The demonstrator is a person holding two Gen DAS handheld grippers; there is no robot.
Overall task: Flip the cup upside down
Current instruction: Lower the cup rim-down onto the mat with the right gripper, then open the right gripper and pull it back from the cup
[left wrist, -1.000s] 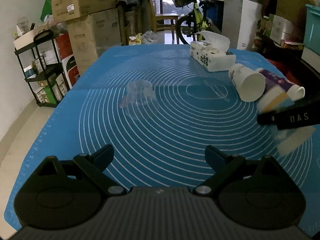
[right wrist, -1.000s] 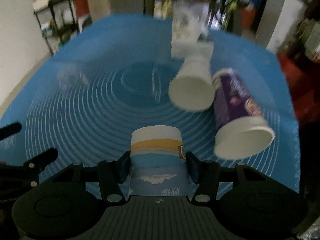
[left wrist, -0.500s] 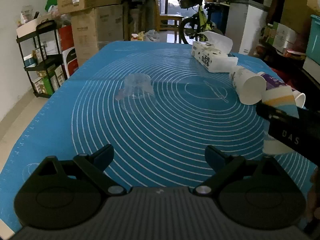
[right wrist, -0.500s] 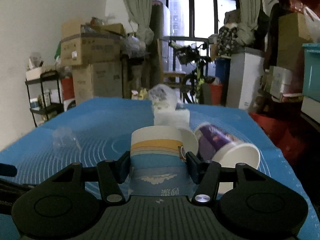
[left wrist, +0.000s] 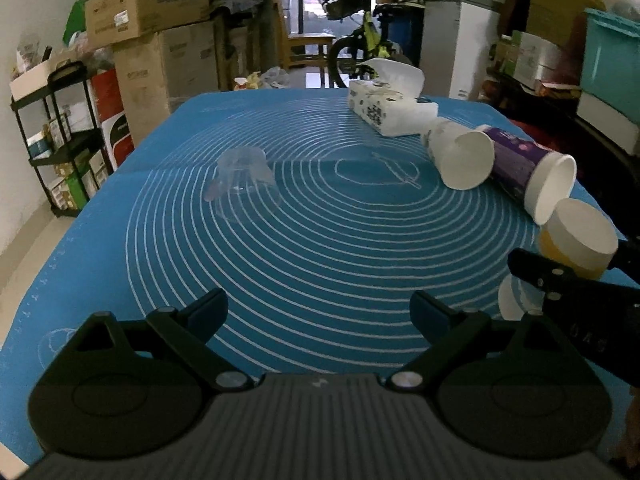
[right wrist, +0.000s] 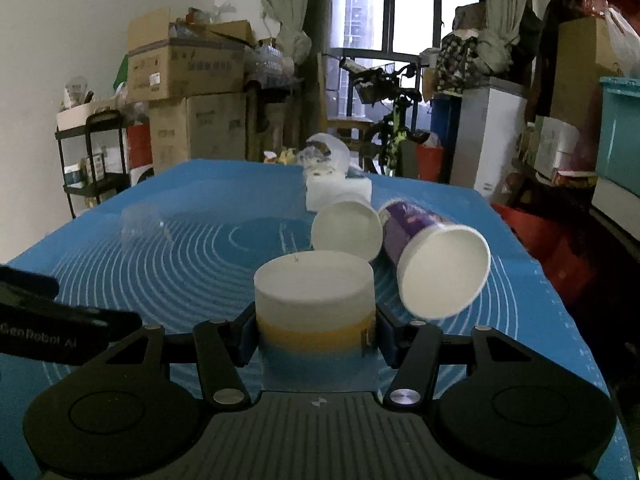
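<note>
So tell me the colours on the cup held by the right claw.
White, yellow-orange, then light blue bands on the cup; clearest in the right wrist view.

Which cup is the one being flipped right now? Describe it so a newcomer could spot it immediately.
Start at the blue mat and go to its near right edge, just in front of the two paper cups lying on their sides. The striped cup is clamped in the right gripper, closed white base up. Only it has yellow and blue bands.

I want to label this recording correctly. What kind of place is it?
Probably a room in a home used for storage. Stacked cardboard boxes stand by the wall, a bicycle is parked before the window, and the work happens on a blue silicone mat.
</note>
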